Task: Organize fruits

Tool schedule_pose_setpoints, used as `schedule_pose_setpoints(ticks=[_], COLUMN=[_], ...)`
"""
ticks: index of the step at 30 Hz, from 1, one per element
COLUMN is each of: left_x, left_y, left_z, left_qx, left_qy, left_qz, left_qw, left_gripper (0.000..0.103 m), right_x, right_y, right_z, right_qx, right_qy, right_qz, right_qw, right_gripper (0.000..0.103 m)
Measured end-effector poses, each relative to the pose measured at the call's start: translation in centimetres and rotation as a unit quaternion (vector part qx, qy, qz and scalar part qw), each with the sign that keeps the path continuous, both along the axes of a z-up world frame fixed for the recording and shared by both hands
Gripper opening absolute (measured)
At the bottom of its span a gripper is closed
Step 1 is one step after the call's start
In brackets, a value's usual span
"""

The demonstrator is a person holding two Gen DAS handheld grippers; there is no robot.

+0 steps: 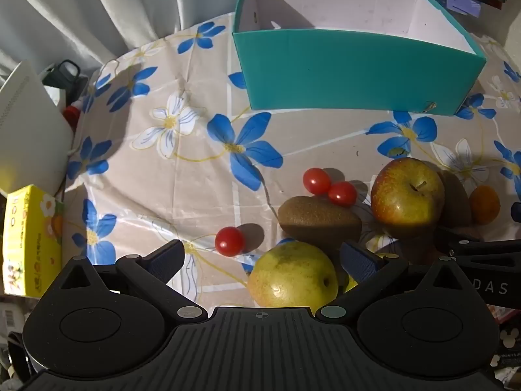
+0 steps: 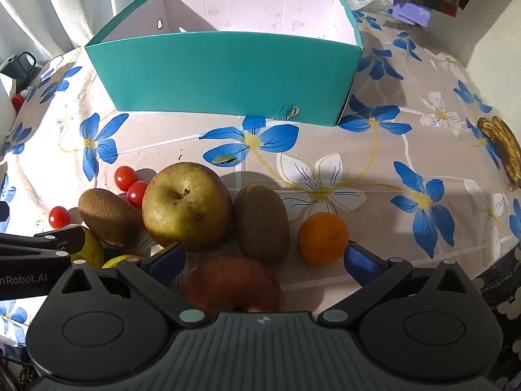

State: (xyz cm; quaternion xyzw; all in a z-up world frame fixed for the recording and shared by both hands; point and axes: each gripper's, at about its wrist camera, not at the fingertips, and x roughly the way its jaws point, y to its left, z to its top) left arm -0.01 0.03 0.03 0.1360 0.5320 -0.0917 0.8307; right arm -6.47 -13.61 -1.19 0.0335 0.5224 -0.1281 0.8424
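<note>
Two grippers, both with jaws wide apart, nothing held. Left gripper [image 1: 260, 260] sits low at bottom centre of its view, jaws straddling a yellow-green pear [image 1: 293, 275], smooth and speckled; likely lined up as the first pick. Right gripper [image 2: 263, 260] frames a dull red apple [image 2: 232, 282] at bottom centre, half hidden by the gripper body.

Just above, fruit lies bunched in the lower middle of the right view: big russet-green apple [image 2: 187, 207], stem up; a fuzzy brown kiwi [image 2: 262, 223] close beside it on the right, another kiwi [image 2: 109, 216] on the left; matte orange [image 2: 322, 238] by the right finger. Three glossy cherry tomatoes [image 2: 125, 177] at centre left, two touching, one apart.

Glossy flowered tablecloth [image 2: 390, 163], creased, covers the table. Spotted banana [image 2: 503, 143] at the right edge, well apart from the cluster.

Teal cardboard box [image 2: 228, 71] at top centre, open, white inside, no fruit visible in it; presumably the destination. Curtain [image 1: 97, 0] behind.
</note>
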Motion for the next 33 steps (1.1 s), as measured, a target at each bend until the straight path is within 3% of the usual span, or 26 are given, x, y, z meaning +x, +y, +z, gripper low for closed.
schedule_pose_setpoints(ticks=[33], left_x=[0.03], left_y=[-0.02], left_z=[0.03], left_qx=[0.002], left_qy=[0.005], left_qz=[0.000], left_qw=[1.0000], left_gripper=[0.103], right_x=[0.14], right_y=[-0.37], right_z=[-0.12], right_qx=[0.006], right_qy=[0.002], right_qz=[0.002], right_qw=[1.000], right_gripper=[0.103])
